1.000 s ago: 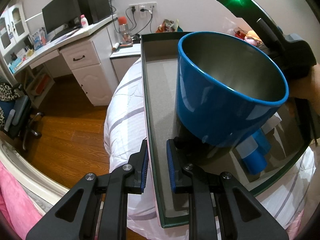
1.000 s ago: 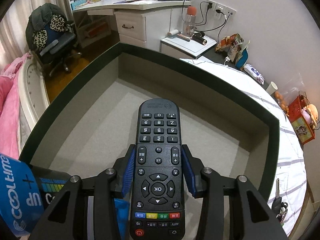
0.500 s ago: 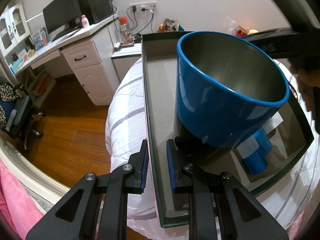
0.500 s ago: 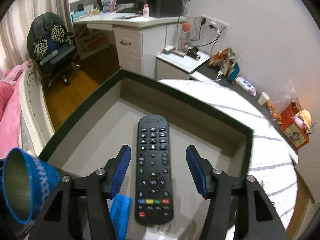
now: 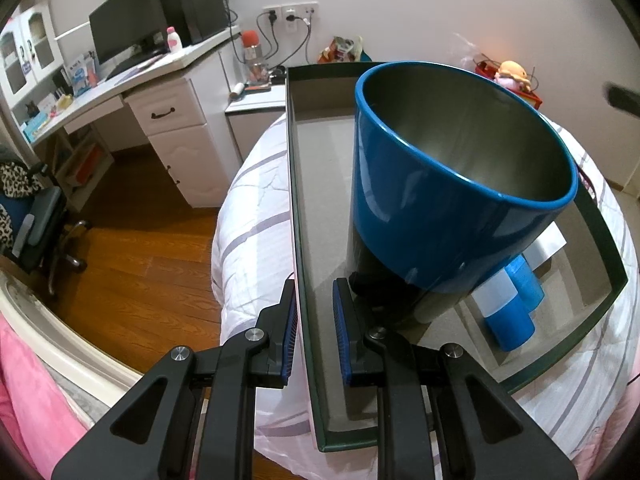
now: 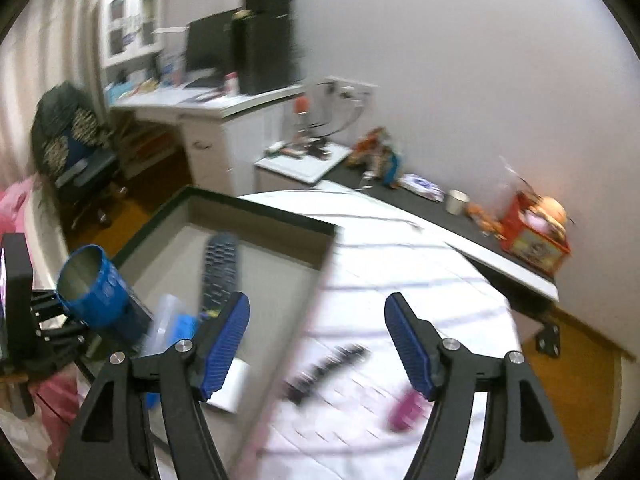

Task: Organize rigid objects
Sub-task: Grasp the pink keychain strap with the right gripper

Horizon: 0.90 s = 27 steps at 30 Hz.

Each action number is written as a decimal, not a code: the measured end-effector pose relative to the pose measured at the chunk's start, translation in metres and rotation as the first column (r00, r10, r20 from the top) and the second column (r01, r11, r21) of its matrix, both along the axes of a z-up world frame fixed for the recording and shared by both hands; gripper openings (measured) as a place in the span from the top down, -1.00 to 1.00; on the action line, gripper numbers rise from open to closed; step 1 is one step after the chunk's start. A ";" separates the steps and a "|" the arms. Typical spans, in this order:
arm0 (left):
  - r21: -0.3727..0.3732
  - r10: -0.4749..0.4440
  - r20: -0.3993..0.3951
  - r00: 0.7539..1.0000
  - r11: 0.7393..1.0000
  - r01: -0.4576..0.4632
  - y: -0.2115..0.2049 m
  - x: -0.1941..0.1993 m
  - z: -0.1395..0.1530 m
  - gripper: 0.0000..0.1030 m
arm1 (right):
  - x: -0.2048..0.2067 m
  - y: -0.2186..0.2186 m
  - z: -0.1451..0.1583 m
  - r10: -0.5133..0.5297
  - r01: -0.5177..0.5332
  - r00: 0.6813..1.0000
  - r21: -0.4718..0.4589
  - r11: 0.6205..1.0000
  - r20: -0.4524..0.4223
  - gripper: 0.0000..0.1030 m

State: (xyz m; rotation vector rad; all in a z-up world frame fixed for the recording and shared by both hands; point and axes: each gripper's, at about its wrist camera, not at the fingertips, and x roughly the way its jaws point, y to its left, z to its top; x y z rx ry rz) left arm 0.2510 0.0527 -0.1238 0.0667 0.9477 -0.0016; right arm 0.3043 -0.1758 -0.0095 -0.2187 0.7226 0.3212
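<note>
My left tongs [image 5: 315, 332] clamp the box wall [image 5: 298, 216]; only the right view shows the remote [image 6: 219, 270] inside, my right tongs [image 6: 318, 346] just spread, empty.

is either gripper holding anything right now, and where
The left gripper clamps the box's side wall. The right gripper holds nothing; its jaws have just been opening.

We look along our right gripper [image 6: 318, 344], blurred by motion. Its blue-padded jaws have just been opening and stand wide, with nothing between them. Below left, a dark-rimmed box [image 6: 256, 212] sits on a striped white bedspread [image 6: 400, 280]. Inside lies a black remote [image 6: 219, 270]. At the left edge, a blue cup [image 6: 96, 292] tilts over the box. A small pink object [image 6: 406, 410] rests on the bedspread.
</note>
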 end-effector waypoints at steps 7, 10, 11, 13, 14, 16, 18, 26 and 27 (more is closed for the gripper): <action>0.007 0.006 -0.002 1.000 1.000 -0.006 -0.002 0.000 0.002 0.69 | -0.021 -0.058 -0.028 -0.077 0.077 0.996 -0.005 0.997 -0.053 -0.44; 0.012 0.012 -0.004 1.000 1.000 -0.012 -0.003 0.000 0.002 0.70 | -0.021 -0.074 -0.048 -0.128 0.129 0.988 0.008 0.992 -0.088 -0.44; 0.015 0.013 -0.004 1.000 1.000 -0.013 -0.003 0.000 0.003 0.70 | -0.018 -0.078 -0.054 -0.138 0.140 0.985 0.020 0.990 -0.102 -0.44; 0.022 0.015 -0.005 1.000 1.000 -0.015 -0.004 0.000 0.003 0.70 | -0.017 -0.087 -0.064 -0.150 0.155 0.982 0.030 0.987 -0.117 -0.44; 0.023 0.016 -0.005 1.000 1.000 -0.016 -0.004 0.000 0.003 0.70 | -0.012 -0.087 -0.070 -0.155 0.161 0.980 0.036 0.986 -0.127 -0.44; 0.025 0.018 -0.006 1.000 1.000 -0.018 -0.004 0.000 0.003 0.70 | -0.008 -0.091 -0.080 -0.159 0.168 0.977 0.052 0.984 -0.143 -0.44; 0.025 0.018 -0.007 1.000 1.000 -0.018 -0.004 0.000 0.003 0.69 | -0.001 -0.092 -0.088 -0.174 0.185 0.973 0.062 0.981 -0.153 -0.44; 0.033 0.020 -0.010 1.000 0.999 -0.019 -0.004 0.000 0.002 0.69 | 0.016 -0.099 -0.105 -0.205 0.226 0.963 0.113 0.967 -0.172 0.39; 0.035 0.020 -0.008 1.000 0.999 -0.020 -0.004 -0.001 0.002 0.70 | 0.016 -0.099 -0.107 -0.205 0.225 0.964 0.104 0.969 -0.172 0.39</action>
